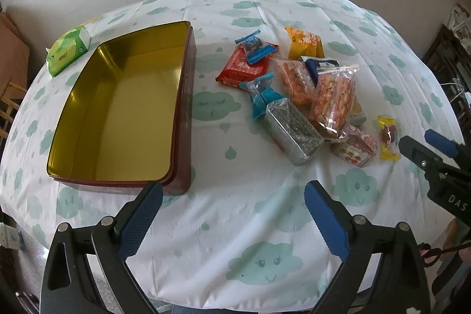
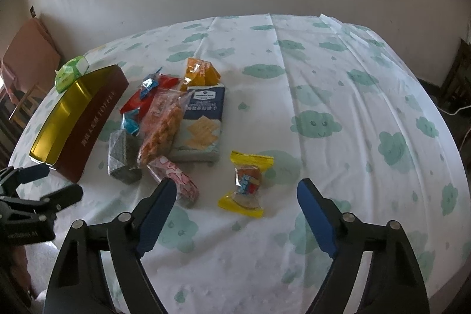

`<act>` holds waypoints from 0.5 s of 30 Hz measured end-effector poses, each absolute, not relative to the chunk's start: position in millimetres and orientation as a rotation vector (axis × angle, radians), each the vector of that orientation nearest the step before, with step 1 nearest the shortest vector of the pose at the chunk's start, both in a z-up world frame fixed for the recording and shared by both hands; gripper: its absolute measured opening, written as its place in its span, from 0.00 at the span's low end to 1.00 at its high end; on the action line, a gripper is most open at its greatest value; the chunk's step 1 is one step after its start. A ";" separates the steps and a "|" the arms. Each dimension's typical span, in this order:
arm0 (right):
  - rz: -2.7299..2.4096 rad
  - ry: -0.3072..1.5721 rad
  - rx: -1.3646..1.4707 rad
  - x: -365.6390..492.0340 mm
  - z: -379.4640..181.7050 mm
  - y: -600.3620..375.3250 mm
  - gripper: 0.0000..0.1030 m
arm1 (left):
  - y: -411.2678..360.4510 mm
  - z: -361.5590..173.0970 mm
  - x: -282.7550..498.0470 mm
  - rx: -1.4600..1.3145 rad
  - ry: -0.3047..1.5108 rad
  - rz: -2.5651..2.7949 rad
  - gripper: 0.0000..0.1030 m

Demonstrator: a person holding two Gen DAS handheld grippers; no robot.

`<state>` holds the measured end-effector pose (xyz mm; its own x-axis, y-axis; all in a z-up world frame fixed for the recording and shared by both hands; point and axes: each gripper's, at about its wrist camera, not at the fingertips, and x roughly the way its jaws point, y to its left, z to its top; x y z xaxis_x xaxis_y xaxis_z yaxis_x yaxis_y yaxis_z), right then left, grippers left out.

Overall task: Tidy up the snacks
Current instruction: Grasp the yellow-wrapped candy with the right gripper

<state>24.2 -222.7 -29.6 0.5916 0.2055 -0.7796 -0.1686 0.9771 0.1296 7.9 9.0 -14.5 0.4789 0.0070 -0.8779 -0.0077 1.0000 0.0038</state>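
A: Starting at the left — green tissue pack [image 1: 68, 49] at the far corner of the bench [image 1: 235, 214], just beside the open tin [image 1: 117, 108]. Gold inside, nothing in it yet.

B: So sorting not yet begun, by the look of it. And the left gripper [image 1: 232, 214]?

A: Hovering low near the tin's near corner, fingers [image 1: 140, 222] spread wide, gripping nothing.

B: Then the heap, right of the tin?

A: Red packet [image 1: 241, 66] with a blue-ended sweet [image 1: 256, 47] on top, orange bag [image 1: 304, 44] behind. Grey block in clear wrap [image 1: 290, 134] nearest, two clear bags of orange crackers [image 1: 332, 99] overlapping, a navy cracker box [image 2: 203, 122] beneath them, a pink packet [image 1: 354, 149] at the near edge — all touching or stacked.

B: Farthest right?

A: Yellow-ended sweet [image 2: 246, 184], lying apart from the heap, flat on the cloth. Right gripper [image 2: 237, 217] poised just short of it, fingers [image 2: 157, 219] wide and bare.

B: First pick in hand, then, probably.

A: Likely. Needs lowering over the sweet, closing across its middle rather than the crinkly ends, then carrying left across the heap to the tin — high enough not to snag those clear bags
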 end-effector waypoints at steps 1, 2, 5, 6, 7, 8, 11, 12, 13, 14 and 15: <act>0.220 0.918 0.048 24.6 -31.3 -223.9 0.77 | 8.7 -14.0 8.5 -0.002 1.071 0.008 0.91; 0.219 0.922 0.051 25.2 -32.8 -224.7 0.76 | 8.6 -14.1 9.0 -0.001 1.071 0.007 0.90; 0.223 0.935 0.058 28.7 -37.7 -225.3 0.72 | 8.5 -14.0 10.9 -0.001 1.074 0.003 0.88; 0.225 0.939 0.060 30.7 -39.3 -225.6 0.71 | 8.8 -13.9 12.2 -0.006 1.077 0.001 0.87; 0.223 0.940 0.059 32.5 -40.9 -225.6 0.69 | 9.2 -13.4 13.5 -0.010 1.079 -0.002 0.86; 0.219 0.940 0.054 34.1 -42.7 -225.1 0.67 | 9.5 -13.2 15.1 -0.015 1.080 -0.004 0.86; 0.209 0.950 0.046 39.0 -49.7 -224.0 0.64 | 9.0 -13.1 19.6 -0.022 1.083 -0.003 0.84; 0.207 0.955 0.052 41.3 -52.0 -224.6 0.63 | 8.6 -13.4 21.2 -0.022 1.085 -0.004 0.83; 0.206 0.960 0.057 43.6 -54.2 -225.6 0.60 | 7.5 -13.4 23.5 -0.023 1.088 -0.008 0.83; 0.204 0.963 0.061 45.6 -56.1 -226.7 0.59 | 6.4 -13.1 24.9 -0.022 1.088 -0.011 0.83; 0.199 0.963 0.063 47.1 -57.6 -227.4 0.59 | 6.4 -12.7 25.6 -0.020 1.088 -0.012 0.83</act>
<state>47.1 -227.4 -57.6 0.5540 0.1966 -0.8090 -0.1408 0.9798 0.1417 25.6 6.4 -12.7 0.4646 -0.0195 -0.8853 -0.0005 0.9998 -0.0223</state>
